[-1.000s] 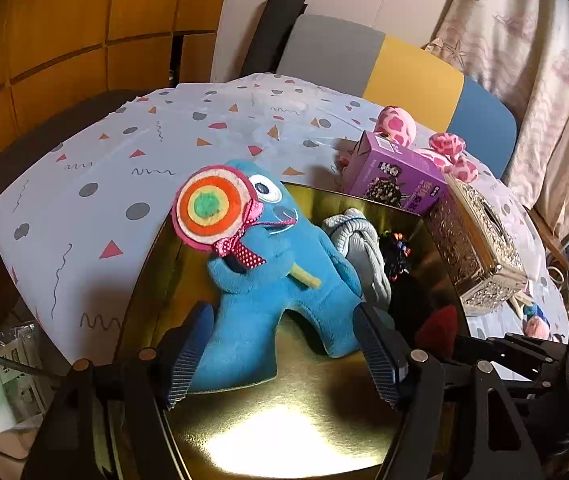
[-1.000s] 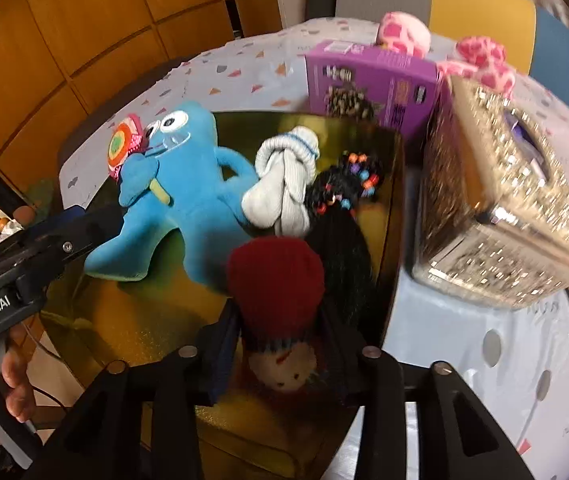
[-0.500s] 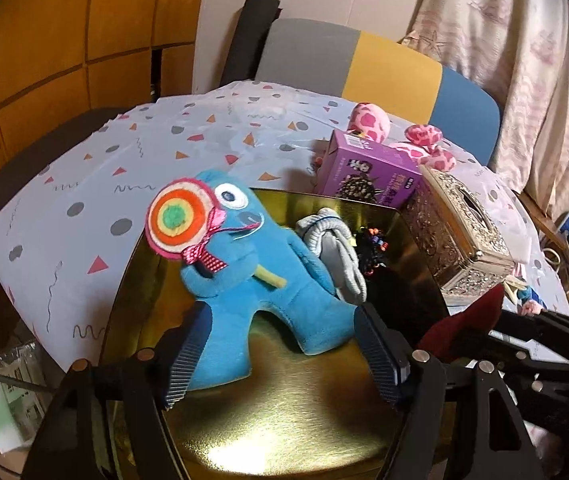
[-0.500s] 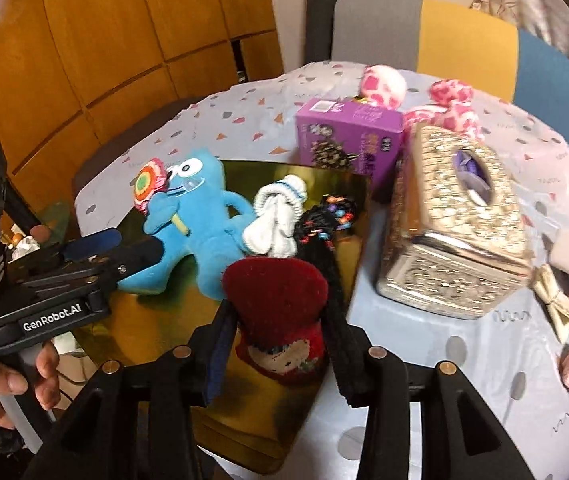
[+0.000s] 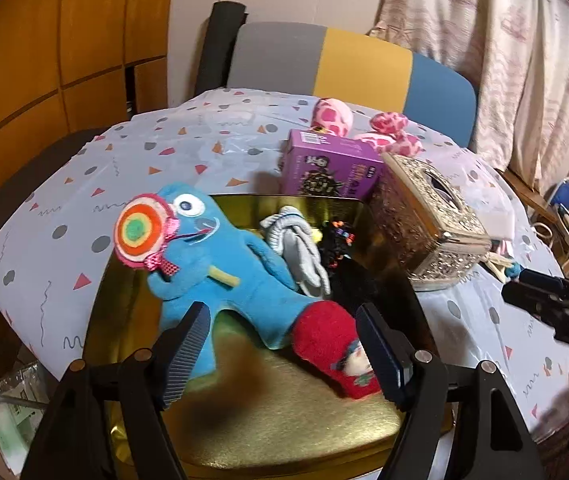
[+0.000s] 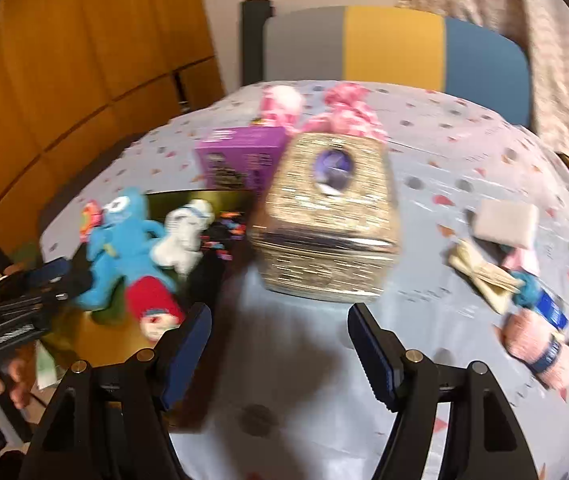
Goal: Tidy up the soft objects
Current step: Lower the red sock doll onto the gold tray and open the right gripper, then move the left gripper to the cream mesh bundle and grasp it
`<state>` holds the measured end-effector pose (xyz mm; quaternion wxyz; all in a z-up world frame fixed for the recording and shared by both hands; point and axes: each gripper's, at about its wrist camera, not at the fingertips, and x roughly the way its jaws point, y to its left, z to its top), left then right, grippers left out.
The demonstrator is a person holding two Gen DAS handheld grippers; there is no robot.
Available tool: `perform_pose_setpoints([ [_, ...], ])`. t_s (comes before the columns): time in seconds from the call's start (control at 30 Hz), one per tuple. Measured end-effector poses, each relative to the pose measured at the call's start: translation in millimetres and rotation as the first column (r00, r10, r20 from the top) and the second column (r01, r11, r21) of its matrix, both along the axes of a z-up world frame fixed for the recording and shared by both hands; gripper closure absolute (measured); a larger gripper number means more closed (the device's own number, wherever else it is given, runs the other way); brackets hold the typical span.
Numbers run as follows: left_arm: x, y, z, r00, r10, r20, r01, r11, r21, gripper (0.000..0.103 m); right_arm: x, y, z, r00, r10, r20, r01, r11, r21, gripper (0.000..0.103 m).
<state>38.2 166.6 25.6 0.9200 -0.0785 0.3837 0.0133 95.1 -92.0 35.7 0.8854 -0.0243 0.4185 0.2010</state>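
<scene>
Both grippers, left [image 5: 282, 344] and right [image 6: 278, 346], stand spread and empty, the right's jaws having just opened, while the red sock [image 5: 334, 346], light and squashy, lies on the gold tray [image 5: 284, 420], best pinched mid-body.

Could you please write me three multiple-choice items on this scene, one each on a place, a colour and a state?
1. Where does the red sock lie?
A. on the gold tray
B. on the purple box
C. on the chair

2. What colour is the plush monster?
A. green
B. blue
C. white

3. How do the right tongs stand?
A. shut on the sock
B. shut on nothing
C. open and empty

Answers: 1 A, the red sock rests on the gold tray. 2 B, the plush monster is blue. 3 C, the right tongs, just opened, frame only tablecloth.
</scene>
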Motion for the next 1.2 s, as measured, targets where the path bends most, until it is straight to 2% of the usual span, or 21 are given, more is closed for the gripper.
perform_pose_setpoints([
  [0.23, 0.9, -16.9, 0.0, 0.999, -0.046, -0.007, 0.046, 0.999, 0.012, 0.027, 10.6, -62.4, -7.0, 0.986, -0.168, -0.015, 0.168, 0.986, -0.001, 0.031],
  [0.47, 2.2, -30.8, 2.8, 0.996, -0.088, -0.005, 0.088, 0.996, 0.021, 0.027, 19.6, -132.6, -10.2, 0.934, -0.357, -0.015, 0.357, 0.934, 0.000, 0.031],
  [0.57, 3.5, -37.3, 6.2, 0.994, -0.110, -0.008, 0.110, 0.994, -0.005, 0.027, 23.5, -173.5, -7.1, 0.878, -0.478, 0.005, 0.478, 0.878, 0.005, 0.031],
  [0.63, 4.5, -47.0, 10.6, 0.989, -0.147, 0.000, 0.147, 0.989, -0.010, 0.027, 27.0, -204.9, -7.5, 0.814, -0.580, 0.019, 0.580, 0.814, 0.009, 0.031],
  [0.7, 4.9, -61.0, 16.4, 0.981, -0.194, 0.013, 0.194, 0.981, -0.006, 0.027, 28.6, -239.6, -12.4, 0.728, -0.685, 0.022, 0.685, 0.729, 0.023, 0.031],
  [0.73, 5.8, -68.1, 18.6, 0.975, -0.222, 0.014, 0.222, 0.975, -0.010, 0.027, 28.2, -251.0, -15.4, 0.696, -0.718, 0.015, 0.718, 0.696, 0.031, 0.031],
  [0.77, 6.8, -76.6, 20.8, 0.969, -0.247, 0.016, 0.247, 0.969, -0.009, 0.027, 25.2, -267.6, -20.7, 0.645, -0.764, -0.007, 0.763, 0.644, 0.055, 0.031],
  [0.87, 11.8, -111.6, 26.7, 0.941, -0.337, 0.014, 0.337, 0.942, 0.000, 0.027, 16.8, -300.1, -34.4, 0.549, -0.826, -0.130, 0.835, 0.535, 0.130, 0.031],
  [0.93, 16.7, -136.2, 28.5, 0.919, -0.394, 0.008, 0.394, 0.919, -0.001, 0.027, 13.0, -310.2, -35.3, 0.525, -0.836, -0.157, 0.849, 0.503, 0.163, 0.031],
  [1.0, 23.2, -164.6, 29.6, 0.890, -0.456, -0.008, 0.456, 0.890, -0.011, 0.027, 10.1, -315.6, -34.8, 0.515, -0.841, -0.165, 0.854, 0.486, 0.184, 0.031],
  [1.1, 33.9, -202.0, 31.2, 0.853, -0.521, -0.029, 0.520, 0.853, -0.039, 0.027, 7.9, -318.6, -35.4, 0.521, -0.834, -0.183, 0.849, 0.484, 0.213, 0.031],
  [1.2, 51.3, -238.4, 30.6, 0.830, -0.555, -0.058, 0.552, 0.832, -0.062, 0.027, 6.5, -317.7, -35.8, 0.532, -0.825, -0.190, 0.841, 0.487, 0.236, 0.031],
])
